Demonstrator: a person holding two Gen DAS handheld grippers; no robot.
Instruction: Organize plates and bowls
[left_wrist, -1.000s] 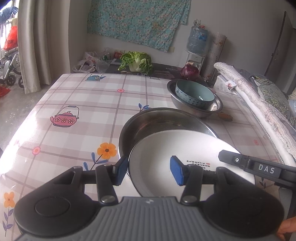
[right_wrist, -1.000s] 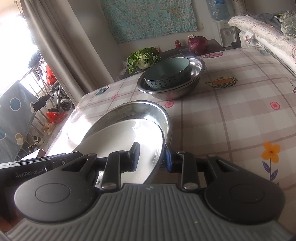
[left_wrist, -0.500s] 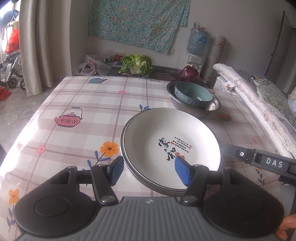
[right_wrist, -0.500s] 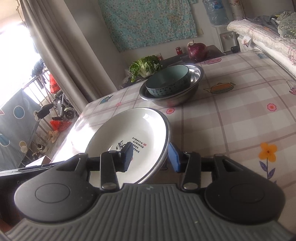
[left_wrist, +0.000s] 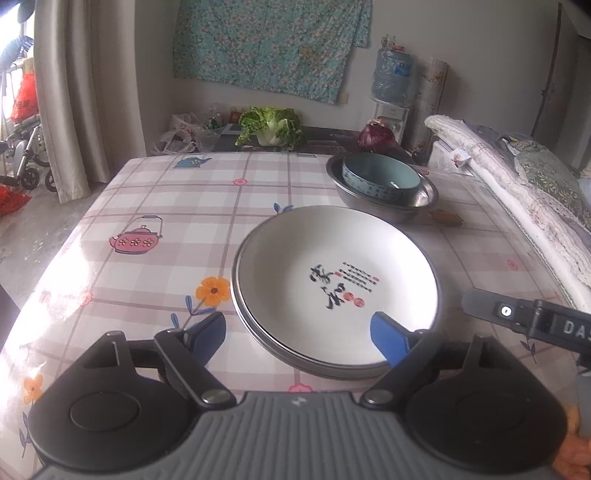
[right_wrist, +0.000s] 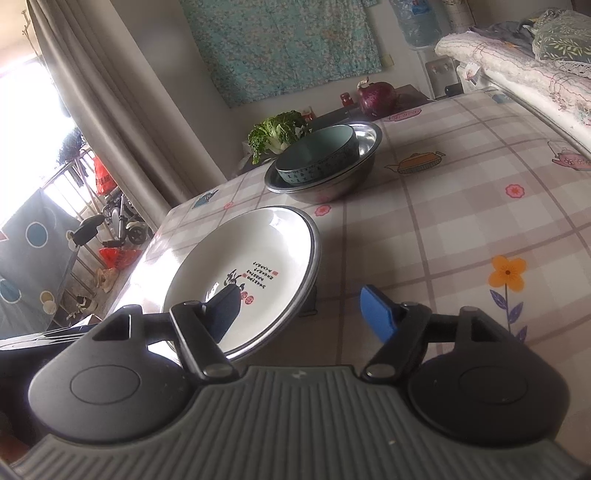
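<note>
A white plate with black writing (left_wrist: 332, 280) (right_wrist: 243, 273) lies flat in a shallow steel plate (left_wrist: 236, 295) (right_wrist: 314, 243) on the checked tablecloth. My left gripper (left_wrist: 299, 336) straddles the plates' near edge, its jaws opening and its pads clear of the rim. My right gripper (right_wrist: 301, 310) is at the plates' right edge, jaws opening too, with the rim between its fingers and untouched. Farther back a teal bowl (left_wrist: 380, 179) (right_wrist: 317, 158) sits inside a steel bowl (left_wrist: 424, 195) (right_wrist: 365, 147).
A cabbage (left_wrist: 269, 125) and a red onion (left_wrist: 376, 136) lie on a dark surface beyond the table's far edge. Folded bedding (left_wrist: 517, 192) runs along the table's right side. Curtains, a wheelchair and floor are off to the left. A water dispenser (left_wrist: 391, 85) stands at the back wall.
The white plate, tilted up on the steel plate a second ago, now lies flat in it. Both grippers have let go and spread their jaws, and drawn back slightly.
</note>
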